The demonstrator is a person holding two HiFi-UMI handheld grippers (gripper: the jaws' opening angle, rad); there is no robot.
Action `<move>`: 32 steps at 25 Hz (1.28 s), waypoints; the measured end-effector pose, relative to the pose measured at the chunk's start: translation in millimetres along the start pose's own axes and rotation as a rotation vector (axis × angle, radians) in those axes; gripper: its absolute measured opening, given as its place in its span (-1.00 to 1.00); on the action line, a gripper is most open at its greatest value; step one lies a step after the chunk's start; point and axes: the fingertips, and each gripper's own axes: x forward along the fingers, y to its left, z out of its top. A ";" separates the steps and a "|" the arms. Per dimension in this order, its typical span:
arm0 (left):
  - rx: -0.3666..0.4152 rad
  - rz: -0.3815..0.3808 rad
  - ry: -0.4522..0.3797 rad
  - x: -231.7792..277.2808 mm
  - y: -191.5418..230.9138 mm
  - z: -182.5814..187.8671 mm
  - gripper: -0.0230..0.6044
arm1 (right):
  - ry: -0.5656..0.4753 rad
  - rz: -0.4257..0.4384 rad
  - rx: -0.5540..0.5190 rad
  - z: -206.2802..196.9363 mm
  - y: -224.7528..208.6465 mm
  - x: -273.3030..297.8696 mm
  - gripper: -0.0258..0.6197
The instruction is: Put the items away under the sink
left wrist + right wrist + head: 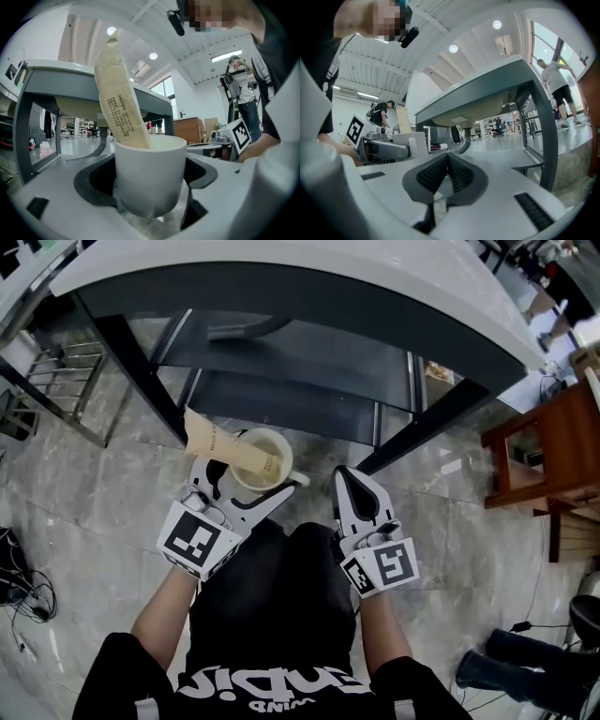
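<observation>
On a grey stone floor a white sink stands over two dark shelves. The left gripper grasps a white cup with a beige packet in it, held in front of the shelves; only that gripper's view shows the packet's dark print, too small to read. The right gripper is clenched empty.

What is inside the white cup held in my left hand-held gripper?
A tall beige packet with printed text leans in the white cup and sticks out well above its rim. The cup wall hides the packet's lower end. Nothing else shows inside.
</observation>
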 end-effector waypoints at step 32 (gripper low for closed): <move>0.000 0.093 -0.017 111.2 75.2 -24.2 0.49 | -0.011 -0.052 -0.023 -3.6 -6.2 -27.4 -0.86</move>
